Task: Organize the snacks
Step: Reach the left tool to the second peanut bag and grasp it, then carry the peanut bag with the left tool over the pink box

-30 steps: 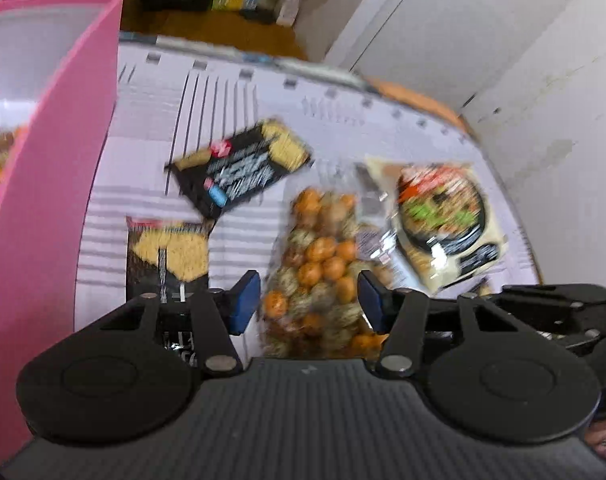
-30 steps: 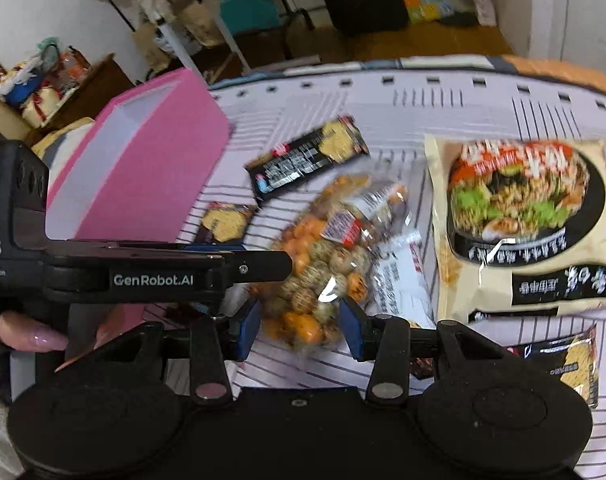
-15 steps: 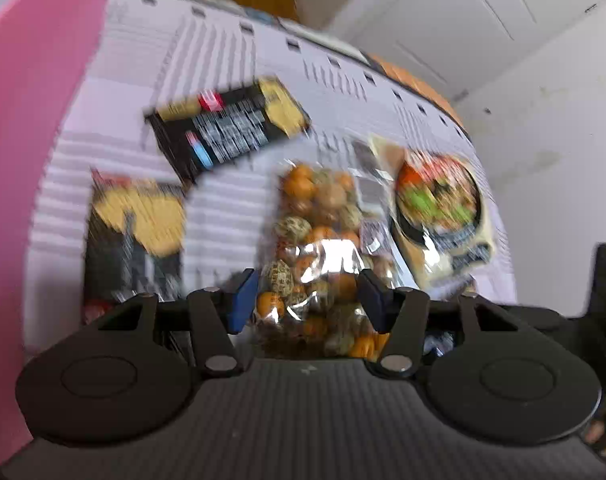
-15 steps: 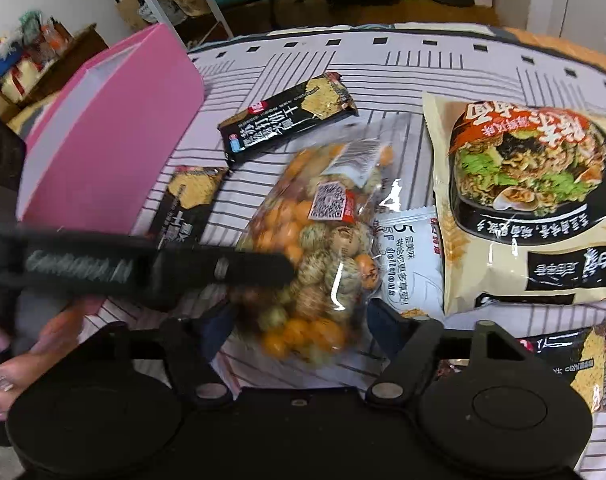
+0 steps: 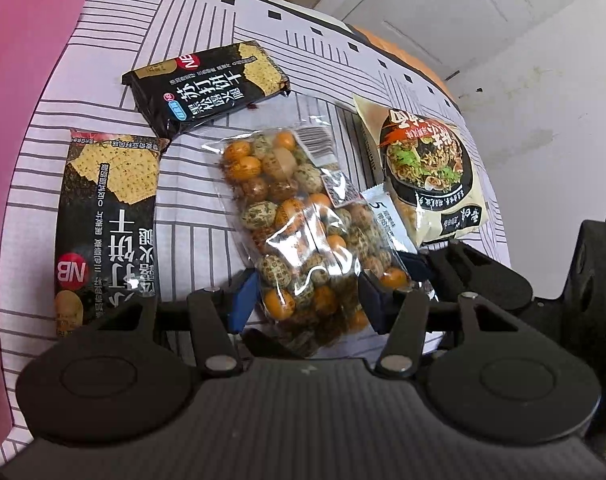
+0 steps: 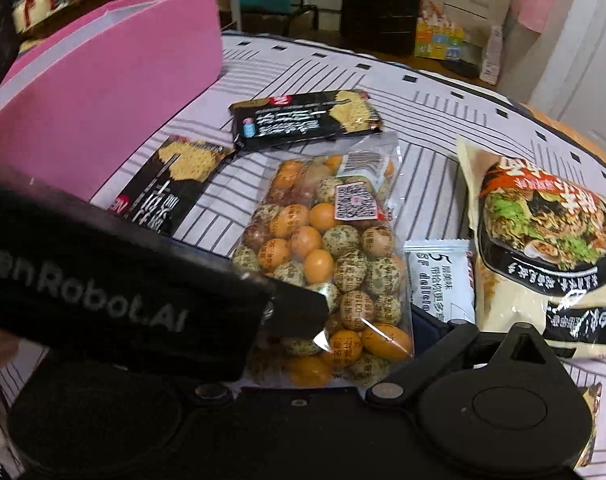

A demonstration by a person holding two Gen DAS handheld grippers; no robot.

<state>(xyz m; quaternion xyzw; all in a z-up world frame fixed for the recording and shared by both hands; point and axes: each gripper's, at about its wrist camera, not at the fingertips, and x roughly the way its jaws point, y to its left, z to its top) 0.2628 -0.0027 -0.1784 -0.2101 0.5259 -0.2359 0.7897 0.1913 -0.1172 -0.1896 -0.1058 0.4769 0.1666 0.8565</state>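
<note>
The nut bag [image 5: 303, 236], a clear pouch packed with orange and speckled green coated nuts, lies on the striped cloth [image 5: 207, 40] of the table, its near end between the blue pads [image 5: 243, 300] of the left tool [image 5: 307, 300]. Those pads sit against both sides of the bag, so the left tool is clamped on it. From the right wrist view the left tool [image 6: 295, 312] crosses in from the left and bites the bag's [image 6: 335, 264] near left edge. The right tool [image 6: 343, 344] has just been opening and its jaws now stand wide apart; the bag's near end lies between them, and only the right finger [image 6: 427, 328] shows, clear of the plastic. Left of the bag lie two black cracker packs: one [image 5: 107, 228] lengthwise beside the pink box [image 5: 19, 128], the other [image 5: 207, 88] slanted farther back, their corners nearly touching. Right of the bag a small white sachet [image 6: 439, 284] is tucked against it, and beyond that lies a large cream noodle packet [image 6: 543, 248] with a bowl pictured on it. The pink box [image 6: 103, 104] stands at the table's left edge, open at the top; what it holds cannot be seen. Another dark pack [image 6: 591, 408] peeks out at the right edge, behind the right tool.
</note>
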